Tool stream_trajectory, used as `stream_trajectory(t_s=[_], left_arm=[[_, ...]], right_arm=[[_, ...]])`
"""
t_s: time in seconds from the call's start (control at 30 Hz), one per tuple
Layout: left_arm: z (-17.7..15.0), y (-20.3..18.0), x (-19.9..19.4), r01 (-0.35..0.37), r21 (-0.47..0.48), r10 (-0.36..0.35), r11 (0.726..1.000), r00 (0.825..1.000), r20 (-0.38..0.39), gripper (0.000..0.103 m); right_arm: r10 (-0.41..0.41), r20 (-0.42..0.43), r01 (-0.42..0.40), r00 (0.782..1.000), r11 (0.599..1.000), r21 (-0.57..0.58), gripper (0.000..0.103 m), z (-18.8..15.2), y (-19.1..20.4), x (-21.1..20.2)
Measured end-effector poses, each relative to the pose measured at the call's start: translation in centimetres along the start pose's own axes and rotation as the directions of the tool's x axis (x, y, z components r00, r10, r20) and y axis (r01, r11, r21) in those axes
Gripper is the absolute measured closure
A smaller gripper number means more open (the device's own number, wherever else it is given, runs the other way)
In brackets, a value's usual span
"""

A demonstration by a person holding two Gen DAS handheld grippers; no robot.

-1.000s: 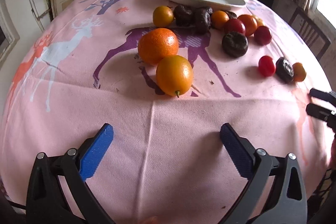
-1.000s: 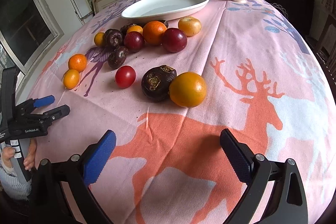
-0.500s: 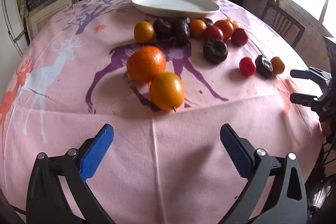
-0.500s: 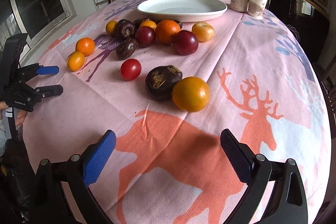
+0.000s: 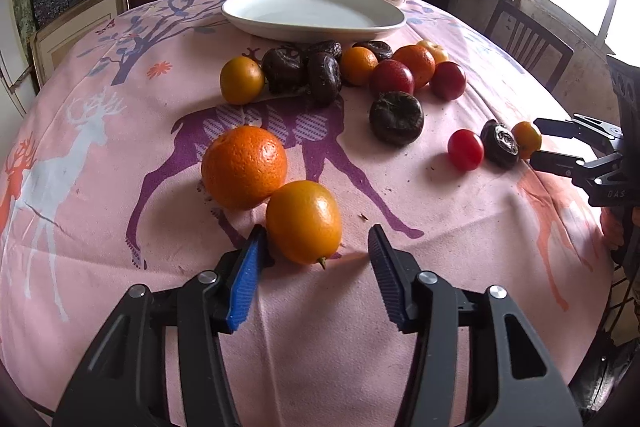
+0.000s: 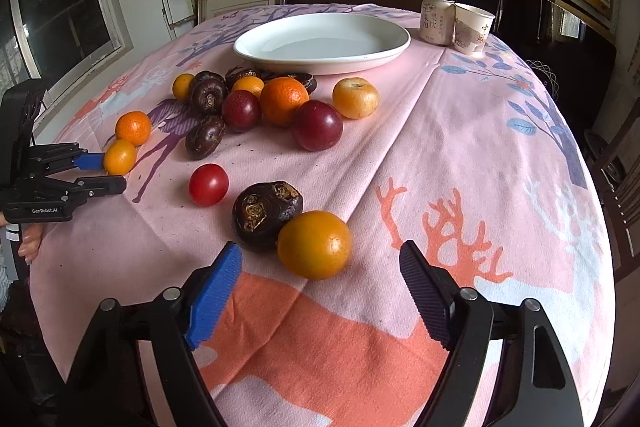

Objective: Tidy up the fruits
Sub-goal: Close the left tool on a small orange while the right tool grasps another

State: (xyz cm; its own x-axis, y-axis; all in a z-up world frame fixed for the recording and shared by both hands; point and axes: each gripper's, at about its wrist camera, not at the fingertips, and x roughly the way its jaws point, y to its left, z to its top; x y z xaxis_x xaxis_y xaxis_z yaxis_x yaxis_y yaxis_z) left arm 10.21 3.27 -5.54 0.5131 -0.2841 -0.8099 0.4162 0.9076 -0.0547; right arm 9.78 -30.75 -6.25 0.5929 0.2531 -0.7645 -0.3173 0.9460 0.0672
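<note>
Left wrist view: the left gripper stands released, jaws spread to either side of a small yellow-orange fruit that lies on the pink tablecloth. The blue pad sits just beside the fruit's left flank; the other pad is apart from it. A larger orange touches that fruit from behind. Farther back, a cluster of dark, red and orange fruits lies in front of an empty white plate. At the right edge, the right gripper is released, near a small orange fruit.

Right wrist view: the right gripper is released, grasping nothing. An orange fruit lies between its fingertips' line, touching a dark fruit. A red tomato lies apart to the left. A can and a paper cup stand beside the plate.
</note>
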Motion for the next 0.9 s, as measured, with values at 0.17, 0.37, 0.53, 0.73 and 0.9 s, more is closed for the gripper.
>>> stream_trajectory(t_s=[0.17,0.37,0.53,0.73,0.9], left_arm=[[0.5,0.1,0.2,0.023,-0.012,-0.023,1.0,1.0,0.005,0.052],[0.1,-0.1,0.0,0.078,0.002,-0.078,0.997,0.997,0.013,0.07],[-0.8,-0.9,-0.9,0.102,0.013,-0.103,0.995,0.994,0.034,0.07],[3.3,-1.4,-2.8,0.113,0.038,-0.117,0.993,0.986,0.119,0.07],[10.4,-0.2,-1.3,0.105,0.006,-0.104,0.994,0.978,0.182,0.07]], right_arm=[[0.066,-0.02,-0.066,0.998,0.997,0.028,0.046,0.3,-0.4,1.0],[0.12,-0.02,-0.119,0.993,0.992,0.048,0.063,-0.2,-0.5,0.8],[0.143,0.0,-0.143,0.99,0.987,0.08,0.063,-0.6,-0.7,-0.2],[0.141,0.116,-0.148,0.983,0.987,0.055,0.063,3.8,-0.5,-2.4],[0.165,0.198,-0.179,0.966,0.982,0.052,0.063,10.5,-0.4,-1.3]])
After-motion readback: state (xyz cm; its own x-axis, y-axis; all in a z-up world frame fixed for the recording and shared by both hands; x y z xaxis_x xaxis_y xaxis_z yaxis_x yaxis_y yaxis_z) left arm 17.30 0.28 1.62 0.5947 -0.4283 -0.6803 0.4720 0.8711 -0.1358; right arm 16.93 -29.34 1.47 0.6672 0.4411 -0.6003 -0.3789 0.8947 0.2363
